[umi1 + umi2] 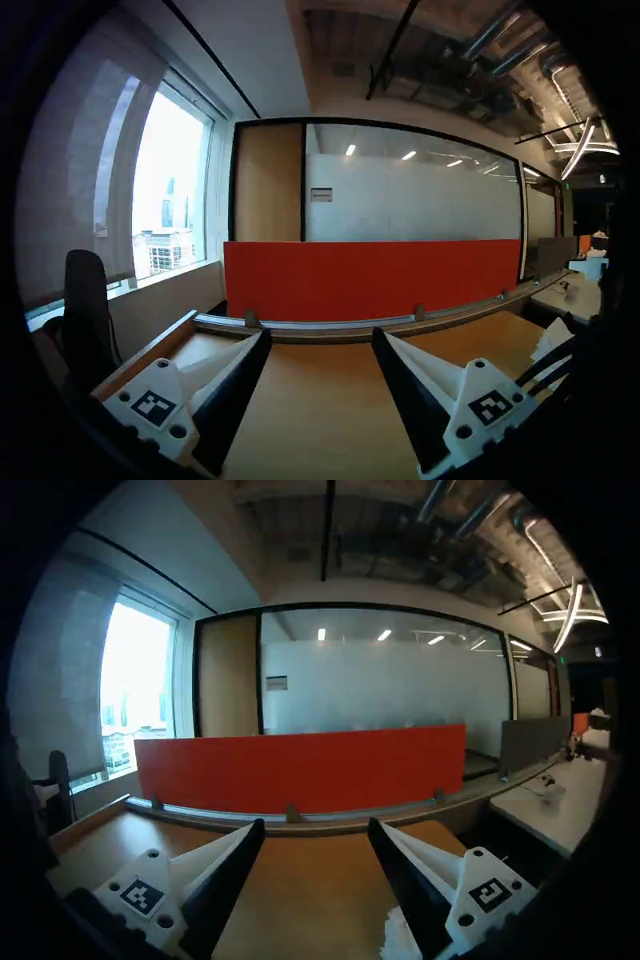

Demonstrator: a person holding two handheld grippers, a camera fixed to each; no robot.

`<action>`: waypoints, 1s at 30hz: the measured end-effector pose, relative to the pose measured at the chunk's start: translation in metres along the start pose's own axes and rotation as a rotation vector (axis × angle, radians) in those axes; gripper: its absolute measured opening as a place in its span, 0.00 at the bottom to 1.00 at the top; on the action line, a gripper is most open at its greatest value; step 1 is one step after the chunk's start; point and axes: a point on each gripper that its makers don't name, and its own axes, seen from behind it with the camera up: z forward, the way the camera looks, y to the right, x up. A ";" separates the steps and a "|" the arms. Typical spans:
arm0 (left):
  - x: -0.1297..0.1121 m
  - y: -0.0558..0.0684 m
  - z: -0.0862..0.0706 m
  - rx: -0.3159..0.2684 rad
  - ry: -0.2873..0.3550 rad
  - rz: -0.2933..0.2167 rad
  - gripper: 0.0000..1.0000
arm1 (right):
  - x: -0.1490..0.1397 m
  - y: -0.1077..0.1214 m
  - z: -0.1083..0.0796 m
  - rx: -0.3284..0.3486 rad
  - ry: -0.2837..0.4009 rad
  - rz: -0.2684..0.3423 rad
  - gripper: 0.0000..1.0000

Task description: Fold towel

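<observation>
Your left gripper (320,340) sits closest, its two fingers (232,384) spread wide, and between them lies bare wooden desk (320,416) that runs forward to the orange divider (368,280) standing upright along its far edge. Your right gripper (314,826) is spread just as wide over the same kind of desk top, gripping nothing. In the right gripper view, a small fuzzy white patch that looks like the towel (394,938) shows at the bottom edge, on the near side of the desk and well short of the divider; it lies against the inner face of the right-hand finger, and the rest of it is cut off, so you cannot tell how it is laid out. In the left gripper view, a white shape (554,336) lies on the desk near the divider's right end; what it is cannot be told. Left of the divider are a bright window (168,208) and a dark chair (84,308) below it. Behind and above the divider stands a frosted glass wall (416,200). Right of the divider, in the right gripper view, is a white desk (560,800).
</observation>
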 end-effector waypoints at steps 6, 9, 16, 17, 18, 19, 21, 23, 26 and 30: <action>-0.015 0.002 -0.004 -0.020 0.008 0.004 0.92 | -0.004 -0.016 -0.001 0.014 -0.008 -0.017 1.00; -0.027 0.000 -0.005 -0.013 0.012 0.006 0.92 | -0.007 -0.020 -0.002 0.011 -0.009 -0.020 1.00; -0.061 0.000 -0.003 -0.021 0.017 0.011 0.93 | -0.021 -0.023 -0.007 -0.004 -0.007 0.002 1.00; -0.065 0.000 -0.002 -0.022 0.020 0.008 0.92 | -0.023 -0.024 -0.007 -0.003 -0.009 0.004 1.00; -0.070 0.000 -0.002 -0.024 0.024 0.006 0.92 | -0.026 -0.025 -0.008 -0.001 -0.010 0.006 1.00; -0.074 -0.001 -0.002 -0.022 0.028 0.006 0.92 | -0.027 -0.026 -0.009 0.002 -0.009 0.006 1.00; -0.083 -0.003 -0.001 -0.018 0.037 0.006 0.92 | -0.030 -0.027 -0.010 0.007 -0.007 0.005 1.00; -0.092 -0.007 -0.001 -0.011 0.041 0.008 0.92 | -0.033 -0.028 -0.009 0.004 -0.003 0.000 1.00; -0.106 -0.011 -0.001 -0.001 0.047 0.009 0.93 | -0.039 -0.028 -0.008 -0.001 0.001 -0.012 1.00; -0.124 -0.017 -0.001 0.011 0.057 -0.001 0.92 | -0.048 -0.032 -0.007 0.003 0.006 -0.032 1.00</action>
